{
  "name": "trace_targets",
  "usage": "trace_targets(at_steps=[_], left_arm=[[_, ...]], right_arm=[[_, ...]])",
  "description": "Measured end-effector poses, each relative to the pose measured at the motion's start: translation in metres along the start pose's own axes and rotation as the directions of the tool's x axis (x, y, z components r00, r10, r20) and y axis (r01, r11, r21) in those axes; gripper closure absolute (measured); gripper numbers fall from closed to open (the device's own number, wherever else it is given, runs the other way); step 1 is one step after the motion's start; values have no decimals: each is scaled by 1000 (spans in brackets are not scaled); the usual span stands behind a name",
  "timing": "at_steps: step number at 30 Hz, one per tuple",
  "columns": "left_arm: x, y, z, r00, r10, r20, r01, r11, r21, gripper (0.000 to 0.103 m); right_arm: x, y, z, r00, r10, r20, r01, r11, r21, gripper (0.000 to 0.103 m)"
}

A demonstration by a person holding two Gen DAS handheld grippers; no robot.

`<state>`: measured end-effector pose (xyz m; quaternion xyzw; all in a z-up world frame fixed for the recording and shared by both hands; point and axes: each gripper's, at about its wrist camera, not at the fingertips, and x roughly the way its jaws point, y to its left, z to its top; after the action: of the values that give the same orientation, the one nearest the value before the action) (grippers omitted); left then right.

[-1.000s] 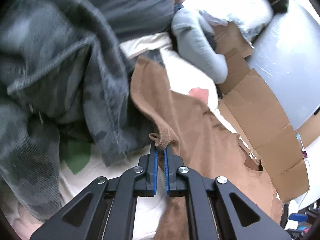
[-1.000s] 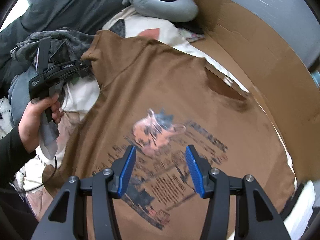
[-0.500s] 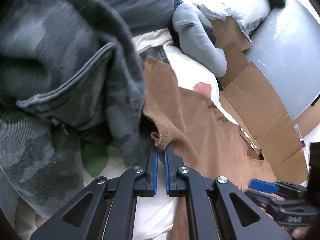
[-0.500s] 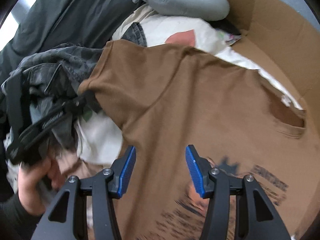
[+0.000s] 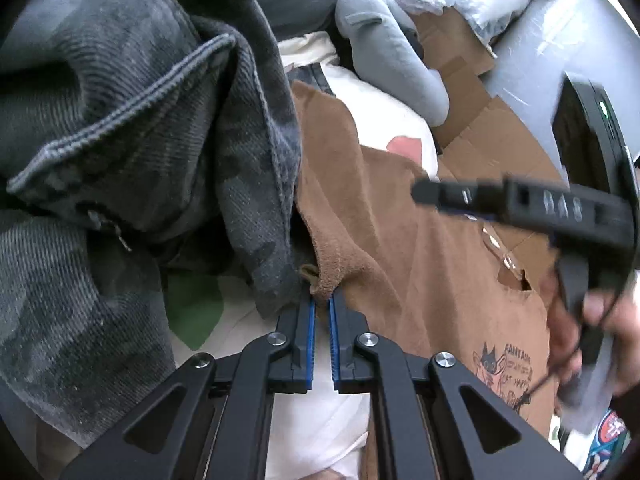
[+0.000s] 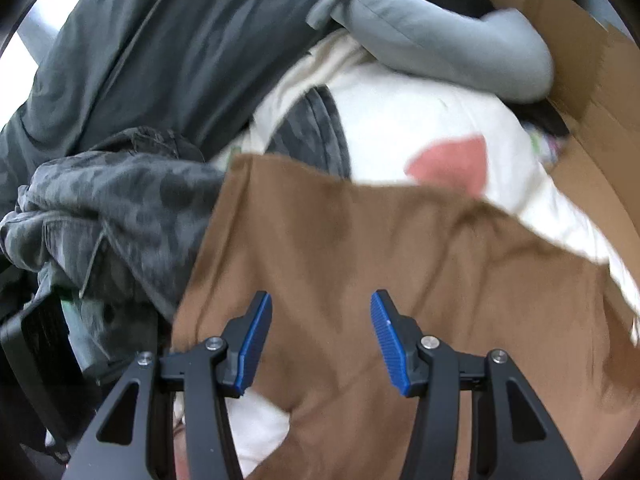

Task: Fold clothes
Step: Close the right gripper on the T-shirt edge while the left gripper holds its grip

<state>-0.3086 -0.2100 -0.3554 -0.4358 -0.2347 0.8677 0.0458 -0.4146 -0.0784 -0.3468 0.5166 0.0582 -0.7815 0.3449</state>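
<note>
You have one brown T-shirt (image 6: 360,264), one grey camouflage garment (image 5: 132,152), one grey neck pillow (image 6: 432,28) and two tools (image 5: 322,300) (image 6: 320,332).

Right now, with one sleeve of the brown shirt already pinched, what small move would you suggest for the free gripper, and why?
I would probably lower the right gripper onto the brown T-shirt and close on the cloth below it. Its jaws stand open and empty above the shirt, while the left gripper is shut on the sleeve tip beside the camouflage garment. A second hold should let the shirt be folded.
</note>
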Motion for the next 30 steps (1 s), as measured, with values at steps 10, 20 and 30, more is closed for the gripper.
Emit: trace_targets(at_steps=[10,20,30], left_arm=[[8,15,-7,1000,4,2,-4,990,-144,97],[13,29,-26,1000,-17,12,19,956,-292,81],[9,37,-32,991,-102,91,127,932,-339,58]], right_arm=[[23,15,49,995,27,-92,-50,963,-264,54],[40,55,78,981,-6,-195,-99,846,-524,54],[80,90,102,956,-101,-275,-114,736,-667,54]])
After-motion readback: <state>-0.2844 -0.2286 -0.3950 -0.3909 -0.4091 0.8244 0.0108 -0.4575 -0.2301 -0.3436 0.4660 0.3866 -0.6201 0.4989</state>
